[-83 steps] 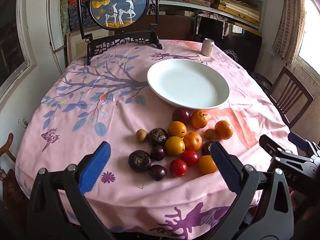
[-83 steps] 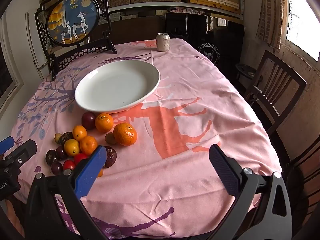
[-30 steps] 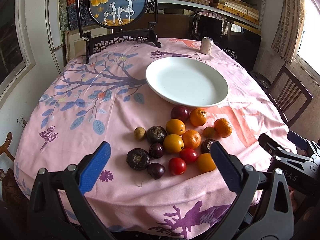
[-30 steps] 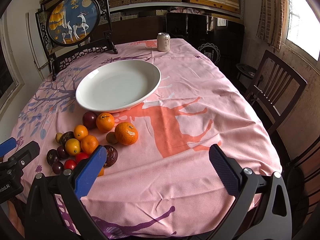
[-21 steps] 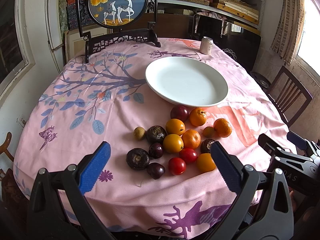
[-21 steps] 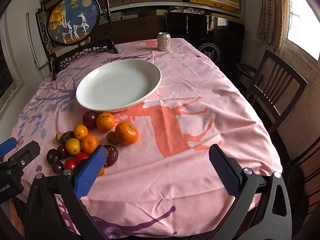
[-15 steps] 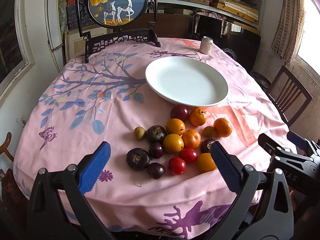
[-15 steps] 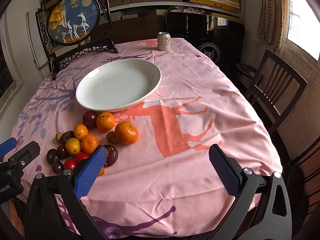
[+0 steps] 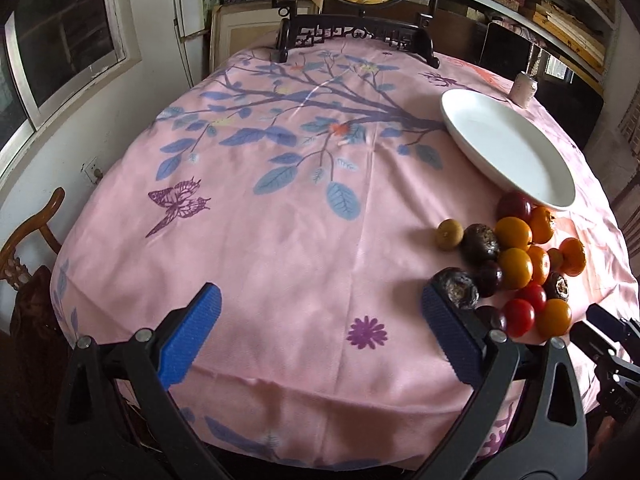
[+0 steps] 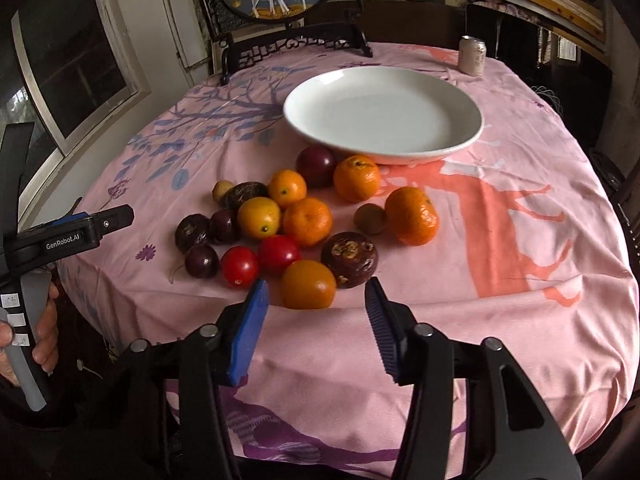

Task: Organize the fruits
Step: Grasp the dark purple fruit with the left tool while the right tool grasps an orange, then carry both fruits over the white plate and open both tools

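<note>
Two sets of jaws stand open and empty. The right gripper (image 10: 316, 312) is lined up on the nearest orange (image 10: 308, 284), which lies at the near edge of the fruit cluster on the worktop (image 10: 520, 280), at 6 o'clock from the bare plate (image 10: 384, 120). To take it cleanly, I judge the jaws should straddle its widest part and close gently; the dark fruit (image 10: 350, 258) touching it at 1 o'clock and the tomato (image 10: 240, 266) at 9 o'clock leave little room. Then lift straight before carrying toward 12 o'clock. The left gripper (image 9: 320, 332) hangs over bare cloth, well left of the fruit. In its view the right jaw covers part of one dark fruit, and the lens edge bends the cluster.
</note>
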Tool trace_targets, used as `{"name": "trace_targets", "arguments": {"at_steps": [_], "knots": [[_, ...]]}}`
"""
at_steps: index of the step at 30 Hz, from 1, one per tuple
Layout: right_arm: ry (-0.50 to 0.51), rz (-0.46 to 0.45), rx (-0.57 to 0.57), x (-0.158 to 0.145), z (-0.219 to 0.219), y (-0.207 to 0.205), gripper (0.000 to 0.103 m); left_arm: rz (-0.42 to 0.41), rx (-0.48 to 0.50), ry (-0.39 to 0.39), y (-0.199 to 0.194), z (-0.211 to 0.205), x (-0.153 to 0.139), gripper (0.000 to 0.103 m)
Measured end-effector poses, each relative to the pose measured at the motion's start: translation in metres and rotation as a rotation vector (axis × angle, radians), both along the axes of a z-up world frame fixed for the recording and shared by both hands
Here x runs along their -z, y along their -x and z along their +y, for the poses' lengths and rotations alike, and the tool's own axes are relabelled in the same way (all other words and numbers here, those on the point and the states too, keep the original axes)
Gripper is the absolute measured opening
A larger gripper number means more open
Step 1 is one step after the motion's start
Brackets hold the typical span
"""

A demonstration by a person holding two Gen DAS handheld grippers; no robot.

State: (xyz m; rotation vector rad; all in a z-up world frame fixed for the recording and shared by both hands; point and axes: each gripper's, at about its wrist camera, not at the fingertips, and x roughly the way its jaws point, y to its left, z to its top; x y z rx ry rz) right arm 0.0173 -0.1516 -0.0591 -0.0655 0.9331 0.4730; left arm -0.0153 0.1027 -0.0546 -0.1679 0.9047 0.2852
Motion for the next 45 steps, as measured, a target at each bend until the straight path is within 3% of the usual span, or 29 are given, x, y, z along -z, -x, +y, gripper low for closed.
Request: {"name": "trace_targets", "arguments": {"at_steps": [2, 7, 12, 16, 22, 24, 25, 27, 39, 45], "knots": [[0.024, 0.037, -0.010, 0.013, 0.009, -0.007, 0.036, 0.002, 0.010, -0.002, 0.001, 0.001, 0.001, 0.101], [0.027, 0.030, -0.004, 0.018, 0.012, -0.010, 0.035, 0.035, 0.099, -0.013, -0.005, -0.012, 0.010, 0.101], [0.073, -0.005, 0.018, 0.001, -0.007, 0.004, 0.034, 0.090, 0.154, -0.061, -0.016, -0.028, 0.027, 0.101], [0.087, 0.013, 0.039, 0.004, -0.025, 0.009, 0.035, 0.127, 0.200, -0.044, -0.028, -0.037, 0.042, 0.101], [0.050, 0.052, 0.051, 0.011, -0.031, 0.009, 0.035, 0.099, 0.288, -0.028, -0.050, -0.064, 0.048, 0.100], [0.038, 0.059, 0.054, 0.012, -0.033, 0.009, 0.035, 0.073, 0.305, -0.030, -0.053, -0.071, 0.047, 0.091], [0.034, 0.061, 0.054, 0.012, -0.033, 0.009, 0.035, 0.063, 0.314, -0.031, -0.053, -0.075, 0.046, 0.080], [0.029, 0.062, 0.057, 0.012, -0.034, 0.010, 0.035, 0.044, 0.328, -0.025, -0.050, -0.078, 0.041, 0.043], [-0.011, 0.030, 0.066, 0.003, -0.039, 0.004, 0.035, -0.002, 0.293, 0.016, -0.033, -0.067, 0.007, 0.041], [-0.017, -0.001, 0.058, -0.009, -0.037, -0.014, 0.035, -0.032, 0.368, 0.020, -0.063, -0.083, -0.032, 0.041]]}}
